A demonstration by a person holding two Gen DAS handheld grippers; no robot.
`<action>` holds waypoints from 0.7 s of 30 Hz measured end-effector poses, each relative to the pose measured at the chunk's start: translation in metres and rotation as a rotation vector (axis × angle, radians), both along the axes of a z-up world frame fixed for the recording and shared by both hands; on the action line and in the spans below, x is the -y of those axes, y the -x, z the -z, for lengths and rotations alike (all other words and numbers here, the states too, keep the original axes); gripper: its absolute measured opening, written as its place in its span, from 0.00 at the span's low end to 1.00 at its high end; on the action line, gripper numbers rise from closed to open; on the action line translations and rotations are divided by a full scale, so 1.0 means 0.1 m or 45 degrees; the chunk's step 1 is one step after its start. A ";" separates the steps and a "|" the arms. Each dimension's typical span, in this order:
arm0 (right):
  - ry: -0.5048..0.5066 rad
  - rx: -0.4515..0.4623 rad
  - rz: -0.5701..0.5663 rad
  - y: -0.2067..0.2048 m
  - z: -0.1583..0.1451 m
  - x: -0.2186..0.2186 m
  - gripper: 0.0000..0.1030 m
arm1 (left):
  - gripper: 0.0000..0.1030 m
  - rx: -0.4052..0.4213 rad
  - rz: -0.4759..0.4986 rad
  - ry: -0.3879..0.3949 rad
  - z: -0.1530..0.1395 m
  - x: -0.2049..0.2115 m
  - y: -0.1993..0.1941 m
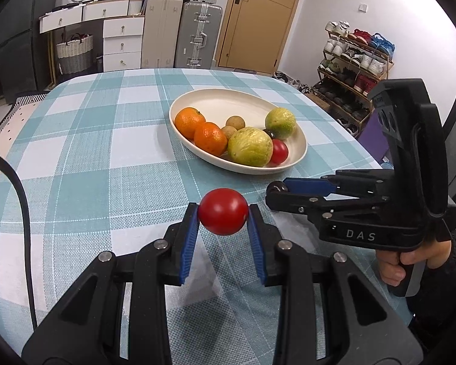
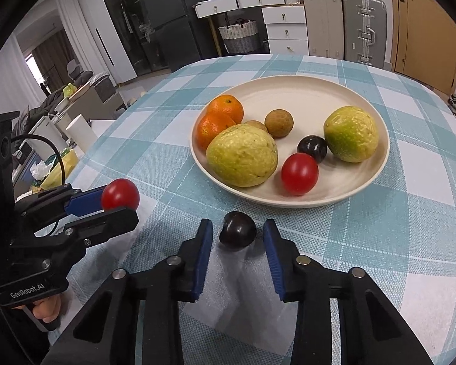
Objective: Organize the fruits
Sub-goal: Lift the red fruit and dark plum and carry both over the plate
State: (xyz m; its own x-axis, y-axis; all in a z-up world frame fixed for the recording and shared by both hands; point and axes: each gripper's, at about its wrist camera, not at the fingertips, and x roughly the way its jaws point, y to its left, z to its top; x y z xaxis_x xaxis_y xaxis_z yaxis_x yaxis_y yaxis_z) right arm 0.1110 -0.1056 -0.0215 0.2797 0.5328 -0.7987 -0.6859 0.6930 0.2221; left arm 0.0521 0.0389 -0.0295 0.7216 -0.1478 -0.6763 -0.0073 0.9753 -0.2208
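Note:
My left gripper (image 1: 222, 214) is shut on a red tomato (image 1: 222, 211) and holds it above the checked tablecloth; the tomato also shows in the right wrist view (image 2: 120, 194). My right gripper (image 2: 237, 232) is open around a dark plum (image 2: 237, 233) on the cloth, with gaps on both sides. Just beyond stands a cream plate (image 2: 349, 196) holding two oranges (image 2: 225, 108), two yellow-green guavas (image 2: 241, 158), two small brown fruits (image 2: 278, 123), a dark plum (image 2: 312, 147) and a red tomato (image 2: 299, 173).
The right gripper's body (image 1: 364, 213) is just right of the left one, fingers pointing left. A white foam sheet (image 2: 243, 298) lies under the right fingers. Drawers, suitcases, a door and a shoe rack (image 1: 355, 60) stand beyond the table's far edge.

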 end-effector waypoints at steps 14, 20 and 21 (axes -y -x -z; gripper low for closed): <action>-0.051 0.106 -0.032 0.11 -0.21 0.15 0.24 | 0.28 0.020 -0.011 -0.014 -0.03 0.00 -0.06; -0.097 0.150 0.015 0.05 -0.37 0.33 0.24 | 0.28 0.052 -0.005 -0.016 -0.12 0.05 -0.14; -0.102 0.153 0.021 0.04 -0.39 0.35 0.24 | 0.28 0.057 -0.002 -0.015 -0.14 0.07 -0.15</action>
